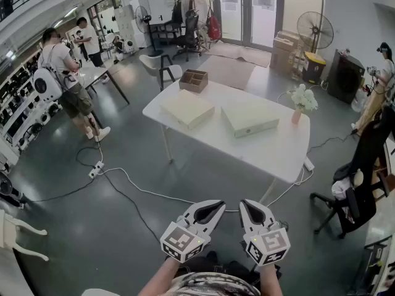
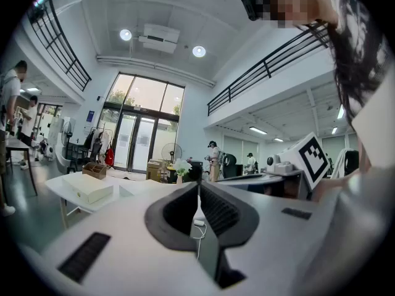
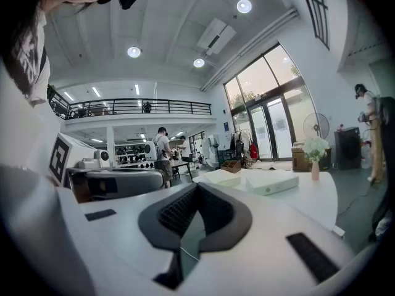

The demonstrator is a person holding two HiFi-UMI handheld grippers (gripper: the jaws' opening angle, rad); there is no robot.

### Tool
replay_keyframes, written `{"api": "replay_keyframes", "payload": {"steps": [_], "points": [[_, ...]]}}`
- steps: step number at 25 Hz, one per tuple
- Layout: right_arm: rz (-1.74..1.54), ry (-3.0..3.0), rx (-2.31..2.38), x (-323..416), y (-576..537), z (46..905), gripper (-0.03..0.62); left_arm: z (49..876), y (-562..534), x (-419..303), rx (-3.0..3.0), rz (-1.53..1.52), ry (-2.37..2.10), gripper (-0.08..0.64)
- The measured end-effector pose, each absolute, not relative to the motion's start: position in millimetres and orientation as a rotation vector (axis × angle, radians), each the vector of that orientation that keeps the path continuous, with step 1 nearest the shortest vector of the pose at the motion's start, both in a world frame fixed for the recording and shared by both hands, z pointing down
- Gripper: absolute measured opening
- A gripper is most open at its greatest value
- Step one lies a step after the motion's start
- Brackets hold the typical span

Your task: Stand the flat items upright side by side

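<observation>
Two flat cream boxes are lying on the white table (image 1: 281,147): the left box (image 1: 188,108) and the right box (image 1: 249,117) are resting on their broad faces, near each other with a gap between, and neither is standing upright. A wooden organizer (image 1: 193,80) is sitting at the table's far end, and a vase of flowers (image 1: 302,100) is standing beyond the right box. The left gripper (image 1: 215,206) and the right gripper (image 1: 247,205) are hovering side by side over the floor, well short of the table and both boxes. Each is pointing roughly toward the table. Both are showing their jaws pressed together, gripping nothing.
</observation>
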State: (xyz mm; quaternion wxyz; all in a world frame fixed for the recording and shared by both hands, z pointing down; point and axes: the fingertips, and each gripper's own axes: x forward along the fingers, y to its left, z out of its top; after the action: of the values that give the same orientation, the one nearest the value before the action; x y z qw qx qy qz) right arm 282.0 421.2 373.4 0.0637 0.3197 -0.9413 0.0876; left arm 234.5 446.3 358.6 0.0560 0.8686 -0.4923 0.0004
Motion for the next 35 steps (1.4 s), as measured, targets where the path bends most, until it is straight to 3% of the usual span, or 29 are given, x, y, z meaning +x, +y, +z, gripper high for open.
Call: {"api": "replay_keyframes", "payload": {"steps": [21,35], "points": [[0.395,-2.835,1.016,258,420,390,-0.002,381,449,207,2.598,-0.018,-1.432,0.020],[0.464,-2.829,0.835,186,327,426,-0.002,414,370,129,2.440,-0.056,-1.572,0.020]]}}
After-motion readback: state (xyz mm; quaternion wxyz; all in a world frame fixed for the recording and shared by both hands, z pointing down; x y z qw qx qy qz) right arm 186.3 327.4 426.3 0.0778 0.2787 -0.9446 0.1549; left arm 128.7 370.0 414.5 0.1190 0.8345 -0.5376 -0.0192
